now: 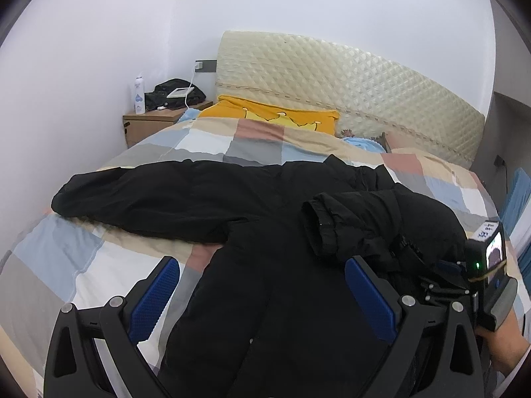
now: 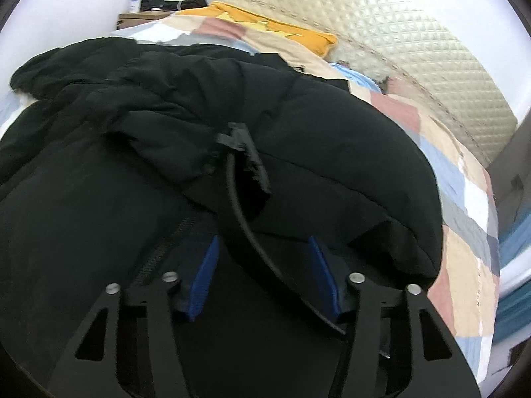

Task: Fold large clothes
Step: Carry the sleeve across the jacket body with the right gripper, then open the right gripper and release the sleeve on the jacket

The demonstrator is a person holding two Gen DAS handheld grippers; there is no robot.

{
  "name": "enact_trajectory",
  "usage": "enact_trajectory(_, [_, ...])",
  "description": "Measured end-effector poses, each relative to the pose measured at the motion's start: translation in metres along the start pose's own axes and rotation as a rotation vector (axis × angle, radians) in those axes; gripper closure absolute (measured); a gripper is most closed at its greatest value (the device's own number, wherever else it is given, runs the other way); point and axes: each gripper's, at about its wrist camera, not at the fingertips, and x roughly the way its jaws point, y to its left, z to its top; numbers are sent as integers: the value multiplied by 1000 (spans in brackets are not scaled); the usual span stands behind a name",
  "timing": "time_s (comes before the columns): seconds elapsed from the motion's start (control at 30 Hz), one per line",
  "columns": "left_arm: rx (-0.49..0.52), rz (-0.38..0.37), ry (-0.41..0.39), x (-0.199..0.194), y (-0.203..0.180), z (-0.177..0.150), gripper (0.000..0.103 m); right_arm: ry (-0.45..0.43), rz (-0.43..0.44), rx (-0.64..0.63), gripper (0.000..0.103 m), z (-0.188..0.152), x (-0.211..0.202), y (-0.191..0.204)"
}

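Inspecting jacket layout ahead of the next fold

Black jacket [image 1: 265, 219] lies across the bed [image 1: 66, 258], long axis running side to side ahead of both tools. Left tool [image 1: 262, 301] hovers released over the hem, outstretched sleeve [image 1: 132, 195] far to its left. Right tool [image 2: 262, 275] released, drawcord [image 2: 245, 219] passing between its pads, folded sleeve bulk just ahead; likely nearer

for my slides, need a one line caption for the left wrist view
Open left gripper over a black jacket on a patchwork-quilted bed.
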Motion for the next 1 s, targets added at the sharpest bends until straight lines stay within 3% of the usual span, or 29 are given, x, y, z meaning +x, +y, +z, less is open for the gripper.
enact_trajectory(0.17, [24,0,2,0,-8,-2,2,32,32,26,61,3,4,-8])
enact_trajectory(0.3, [50,0,6,1,-15,-5,2,82,89,13,75,2,9,-11])
enact_trajectory(0.43, [78,14,9,0,-21,-9,2,37,95,-37,92,0,-6,-9])
enact_trajectory(0.57, [92,13,20,2,-25,-13,2,-36,66,-27,95,-3,-32,-22])
enact_trajectory(0.8, [127,10,25,5,-38,-18,2,-169,-81,206,96,-5,-77,-124])
enact_trajectory(1.0, [149,-2,34,8,-48,-22,2,-233,-233,398,95,-30,-109,-216])
